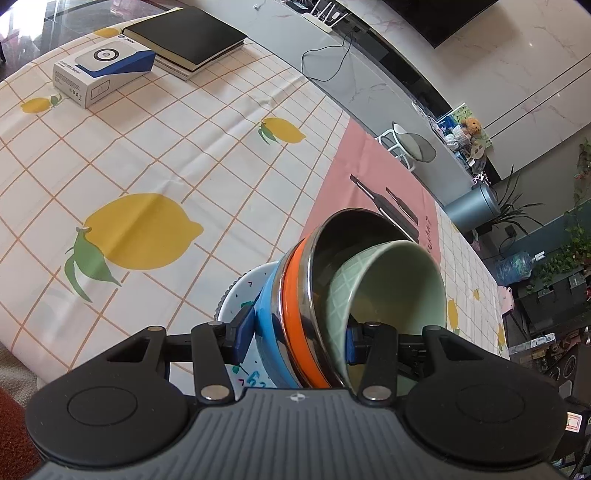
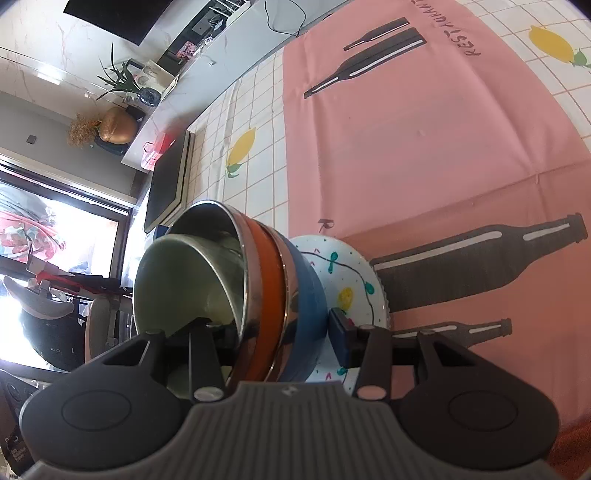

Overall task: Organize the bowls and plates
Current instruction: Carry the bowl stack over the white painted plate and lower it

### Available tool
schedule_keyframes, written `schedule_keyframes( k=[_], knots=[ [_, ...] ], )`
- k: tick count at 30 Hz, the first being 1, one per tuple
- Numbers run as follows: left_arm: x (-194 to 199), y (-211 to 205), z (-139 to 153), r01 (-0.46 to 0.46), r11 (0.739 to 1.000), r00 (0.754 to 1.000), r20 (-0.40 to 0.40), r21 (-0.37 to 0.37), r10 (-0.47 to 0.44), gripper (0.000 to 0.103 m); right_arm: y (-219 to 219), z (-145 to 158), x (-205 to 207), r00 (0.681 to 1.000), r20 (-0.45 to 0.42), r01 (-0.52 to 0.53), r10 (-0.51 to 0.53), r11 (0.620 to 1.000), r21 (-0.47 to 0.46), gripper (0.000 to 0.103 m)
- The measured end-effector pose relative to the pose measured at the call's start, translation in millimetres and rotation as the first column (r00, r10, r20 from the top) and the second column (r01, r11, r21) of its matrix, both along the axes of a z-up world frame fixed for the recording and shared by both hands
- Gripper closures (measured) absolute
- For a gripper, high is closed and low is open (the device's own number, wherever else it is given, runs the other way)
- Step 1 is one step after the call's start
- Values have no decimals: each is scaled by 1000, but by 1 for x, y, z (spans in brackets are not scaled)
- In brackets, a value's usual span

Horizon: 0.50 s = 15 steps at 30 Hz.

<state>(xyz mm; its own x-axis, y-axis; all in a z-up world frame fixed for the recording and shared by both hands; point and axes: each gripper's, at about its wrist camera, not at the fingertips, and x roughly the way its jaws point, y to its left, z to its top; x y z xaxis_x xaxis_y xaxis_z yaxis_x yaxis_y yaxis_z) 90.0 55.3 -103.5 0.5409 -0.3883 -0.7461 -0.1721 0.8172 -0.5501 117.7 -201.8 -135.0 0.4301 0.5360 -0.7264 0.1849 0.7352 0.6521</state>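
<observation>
A nested stack is clamped between both grippers above the lemon-print tablecloth (image 1: 184, 147). At its base is a white plate (image 1: 236, 295) (image 2: 343, 273) with coloured doodles, then a blue bowl (image 1: 269, 314) (image 2: 306, 295), an orange steel-lined bowl (image 1: 295, 288) (image 2: 269, 266) and a pale green bowl (image 1: 388, 280) (image 2: 177, 280) innermost. My left gripper (image 1: 299, 338) grips one side, one pad under the plate and the other inside the green bowl. My right gripper (image 2: 273, 332) grips the opposite side the same way; its inner finger is partly hidden by the bowls.
A pink placemat (image 2: 424, 147) (image 1: 369, 173) printed with bottles lies on the table. At the far end sit a white and blue box (image 1: 99, 70) and a black book (image 1: 188, 33). A stool (image 1: 410, 146) stands past the table's edge.
</observation>
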Motion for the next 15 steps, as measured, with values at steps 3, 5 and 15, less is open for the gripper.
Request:
schedule_keyframes(
  k=[3, 5, 15],
  knots=[
    [1, -1, -3, 1, 1000, 1000, -6, -1, -1, 51, 0, -3, 2, 1000, -7, 1, -1, 1000, -2, 59],
    [1, -1, -4, 2, 1000, 1000, -5, 1, -2, 51, -1, -6, 2, 1000, -11, 1, -1, 1000, -1, 59],
    [2, -2, -6, -6, 1000, 1000, -22, 13, 6, 55, -4, -10, -1, 1000, -13, 2, -2, 1000, 2, 57]
  ],
)
